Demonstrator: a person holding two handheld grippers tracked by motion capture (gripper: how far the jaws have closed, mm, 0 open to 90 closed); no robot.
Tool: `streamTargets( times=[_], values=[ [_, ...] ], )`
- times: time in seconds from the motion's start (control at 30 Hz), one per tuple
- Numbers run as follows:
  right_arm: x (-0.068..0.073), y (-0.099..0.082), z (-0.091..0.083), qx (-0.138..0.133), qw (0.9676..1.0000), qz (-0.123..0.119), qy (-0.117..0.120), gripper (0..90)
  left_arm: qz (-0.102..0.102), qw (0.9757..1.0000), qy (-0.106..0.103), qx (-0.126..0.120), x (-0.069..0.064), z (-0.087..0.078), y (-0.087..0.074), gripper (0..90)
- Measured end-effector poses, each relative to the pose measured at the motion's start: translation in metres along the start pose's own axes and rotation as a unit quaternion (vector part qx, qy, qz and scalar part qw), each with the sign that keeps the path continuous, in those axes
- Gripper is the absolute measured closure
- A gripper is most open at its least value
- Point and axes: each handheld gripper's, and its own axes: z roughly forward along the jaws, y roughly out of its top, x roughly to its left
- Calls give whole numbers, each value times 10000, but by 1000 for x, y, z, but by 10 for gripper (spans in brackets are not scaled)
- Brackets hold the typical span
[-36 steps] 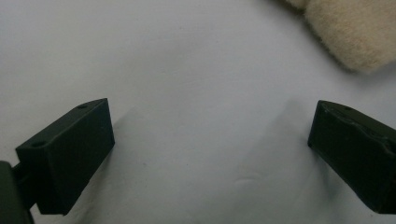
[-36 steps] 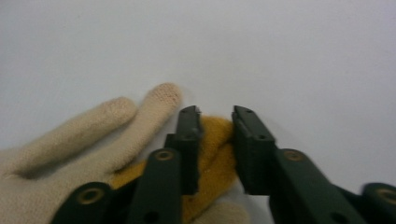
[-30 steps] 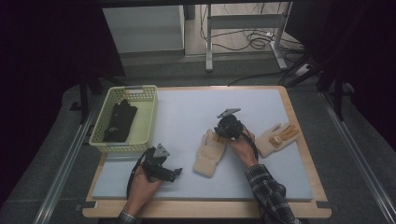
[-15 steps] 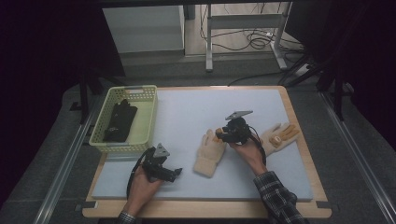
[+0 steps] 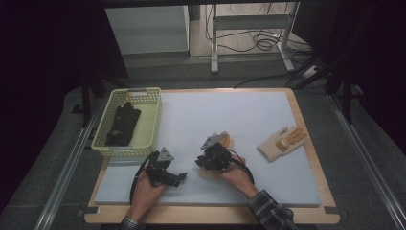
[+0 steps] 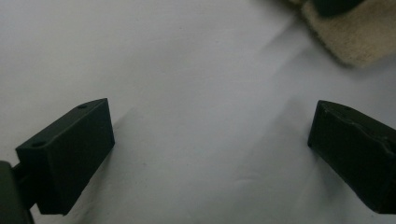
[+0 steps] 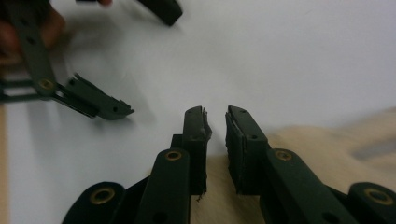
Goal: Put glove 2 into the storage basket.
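On the white mat, right gripper (image 7: 215,122) jaws have been closing, narrow, over a beige glove (image 7: 299,140).

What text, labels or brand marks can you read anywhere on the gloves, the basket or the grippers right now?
None can be read.
Cream knit glove with orange fingertips: an orange patch, no legible lettering.
Black glove in the pale yellow plastic basket: a small pale mark, too small to read.
Cream glove under the right gripper: no print visible.
Left gripper and white table mat: no markings.
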Motion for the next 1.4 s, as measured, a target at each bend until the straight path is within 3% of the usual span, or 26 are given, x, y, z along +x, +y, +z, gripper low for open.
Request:
streamTargets(
  times=[0.13, 0.33, 0.47, 0.63, 0.77, 0.9, 1.1, 1.4],
  values=[
    [4, -4, 8, 157, 9998, -77, 34, 792, -6, 10000, -1, -3, 0, 0, 0, 5],
    [7, -16, -6, 250, 9996, -133, 34, 803, -23, 10000, -1, -8, 0, 0, 0, 4],
    [9, -18, -13, 133, 9998, -107, 97, 717, -22, 10000, 0, -8, 0, 0, 0, 5],
    [5, -16, -31, -37, 9999, -76, -122, 663, -21, 10000, 0, -9, 0, 0, 0, 4],
    [-9, -23, -47, -157, 9992, 196, -327, 648, -24, 10000, 0, -8, 0, 0, 0, 4],
    [-26, -34, -62, -250, 9964, 454, -666, 618, 2, 10000, 1, 2, 0, 0, 0, 4],
    [-54, -53, -86, -342, 9880, 885, -1219, 553, -15, 10000, -2, -1, 0, 0, 0, 4],
    [-92, -83, -130, -373, 9691, 1373, -2017, 528, -25, 10000, -4, -9, 0, 0, 0, 4]
  ],
)
